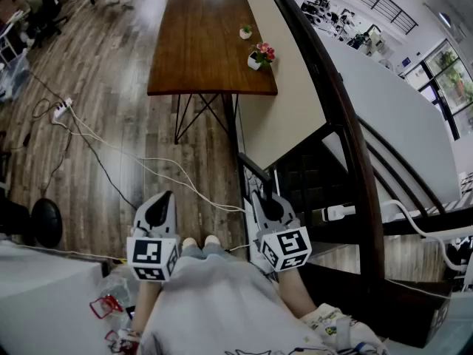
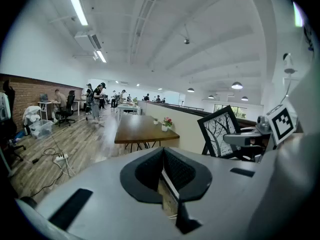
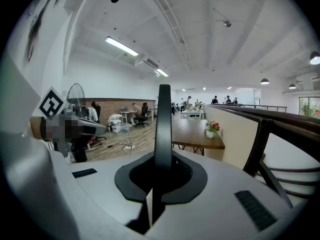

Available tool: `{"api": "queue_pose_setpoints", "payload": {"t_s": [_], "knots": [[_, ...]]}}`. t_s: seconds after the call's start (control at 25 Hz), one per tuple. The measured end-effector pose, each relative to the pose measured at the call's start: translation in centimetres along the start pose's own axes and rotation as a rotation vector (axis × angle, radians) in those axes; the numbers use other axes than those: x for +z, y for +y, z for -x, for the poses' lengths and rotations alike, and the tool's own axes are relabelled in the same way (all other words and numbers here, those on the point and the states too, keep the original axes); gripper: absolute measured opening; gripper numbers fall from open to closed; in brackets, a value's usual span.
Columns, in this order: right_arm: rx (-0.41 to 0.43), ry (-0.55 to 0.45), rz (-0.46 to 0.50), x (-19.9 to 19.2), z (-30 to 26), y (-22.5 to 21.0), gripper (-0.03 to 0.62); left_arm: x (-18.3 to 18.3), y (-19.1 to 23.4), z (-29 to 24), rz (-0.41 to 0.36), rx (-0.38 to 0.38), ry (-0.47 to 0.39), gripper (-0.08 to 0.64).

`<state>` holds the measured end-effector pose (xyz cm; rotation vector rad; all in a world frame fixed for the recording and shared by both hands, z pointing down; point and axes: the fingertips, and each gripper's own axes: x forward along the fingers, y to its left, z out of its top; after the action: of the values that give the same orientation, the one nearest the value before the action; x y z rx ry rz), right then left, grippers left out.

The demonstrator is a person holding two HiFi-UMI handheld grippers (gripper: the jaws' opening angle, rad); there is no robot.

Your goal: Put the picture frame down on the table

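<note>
The picture frame (image 2: 220,132) is black with a bare-tree print, and it shows tilted at the right of the left gripper view. My right gripper (image 3: 162,170) is shut on it, so in the right gripper view the frame (image 3: 164,126) is a black upright bar seen edge-on between the jaws. In the head view the right gripper (image 1: 270,207) is held low, by the wall below the railing. My left gripper (image 1: 160,211) is beside it, shut and holding nothing (image 2: 165,168). The brown wooden table (image 1: 207,50) stands well ahead of both.
Pink flowers in a white pot (image 1: 260,55) and a smaller pot (image 1: 245,31) stand by the table's right edge. A dark railing (image 1: 336,109) runs along the right. White cables and a power strip (image 1: 62,109) lie on the wood floor. People sit and stand at far desks (image 2: 95,101).
</note>
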<state>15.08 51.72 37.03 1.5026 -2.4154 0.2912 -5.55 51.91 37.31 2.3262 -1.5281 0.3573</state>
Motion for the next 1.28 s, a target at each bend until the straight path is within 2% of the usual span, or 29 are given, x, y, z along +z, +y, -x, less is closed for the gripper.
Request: {"api": "queue_pose_setpoints", "payload": {"t_s": [0.36,0.72,1.28], "knots": [[0.032,-0.023,-0.007,-0.7,0.3,-2.5,0.008,-0.2,-1.5,-1.0,0.009,0.057,-0.012,0.005],[0.041,0.000,-0.049,-1.8,-2.3,-3.8,0.008,-0.1,-0.7,-3.8,0.011,0.048,0.011,0.005],[-0.021,0.026,-0.089,1.8,-17.9,-6.6,0.008,6.5,10.0,-16.2,-0.042,-0.023,0.011,0.005]]}}
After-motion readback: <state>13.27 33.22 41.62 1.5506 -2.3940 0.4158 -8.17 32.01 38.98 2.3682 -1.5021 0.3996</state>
